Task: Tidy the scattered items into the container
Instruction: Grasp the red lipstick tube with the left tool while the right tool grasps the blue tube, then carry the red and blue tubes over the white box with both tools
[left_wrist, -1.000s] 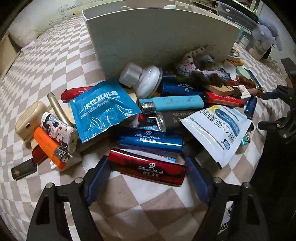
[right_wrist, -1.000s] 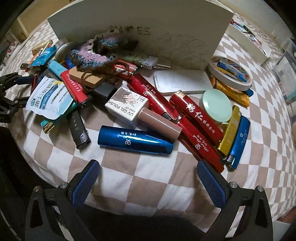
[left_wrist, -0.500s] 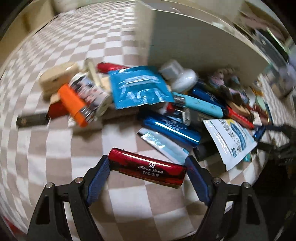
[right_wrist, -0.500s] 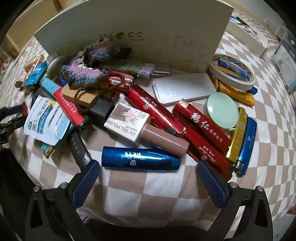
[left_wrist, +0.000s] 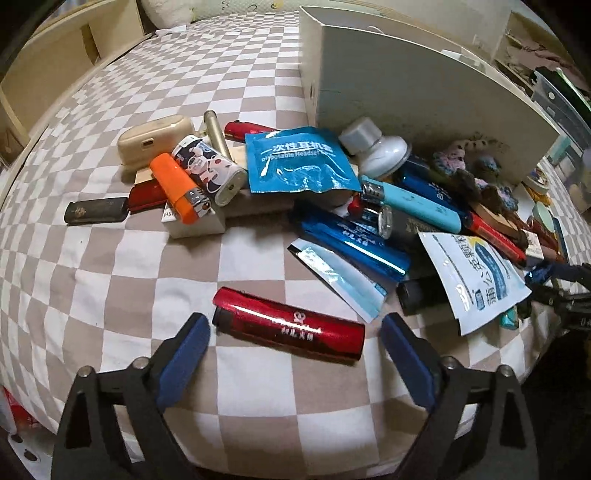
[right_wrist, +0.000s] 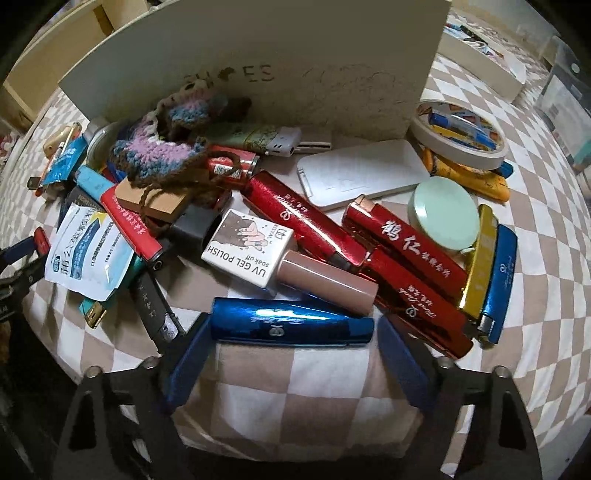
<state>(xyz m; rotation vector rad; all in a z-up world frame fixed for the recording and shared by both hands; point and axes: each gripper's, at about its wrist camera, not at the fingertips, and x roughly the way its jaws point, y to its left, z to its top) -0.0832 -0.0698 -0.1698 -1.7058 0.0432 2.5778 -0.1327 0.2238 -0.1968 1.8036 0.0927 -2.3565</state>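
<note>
The left claw (left_wrist: 293, 343) is opening: its blue pads stand clear of both ends of the red lighter (left_wrist: 288, 326), which lies alone on the checked bedspread (left_wrist: 110, 280) between the jaws, touched by neither. A second ago those pads were clamped on that same lighter — so it has been let go short of the container, the white cardboard box (left_wrist: 406, 85) standing at the back of the pile. As a judgement, this looks like a release to re-grip rather than progress; the lighter is no nearer the box. The view has also rolled since then, with the box now off to the right.

The right claw (right_wrist: 291, 345) is closing. A second ago its pads were spread wide with the blue metallic lighter (right_wrist: 291, 321) lying well ahead of them; now that lighter sits lengthwise between the jaws, the pads at its two ends. Whether they already press on it I cannot tell. It lies on the bedspread, just in front of the gel polish bottle (right_wrist: 258, 251) and beside the red lighters on the right.

The rest of the pile — the blue headset-cover sachet (left_wrist: 299, 162), the orange lighter (left_wrist: 177, 188), the crocheted pouch (right_wrist: 162, 147) — is unmoved against the box wall.
</note>
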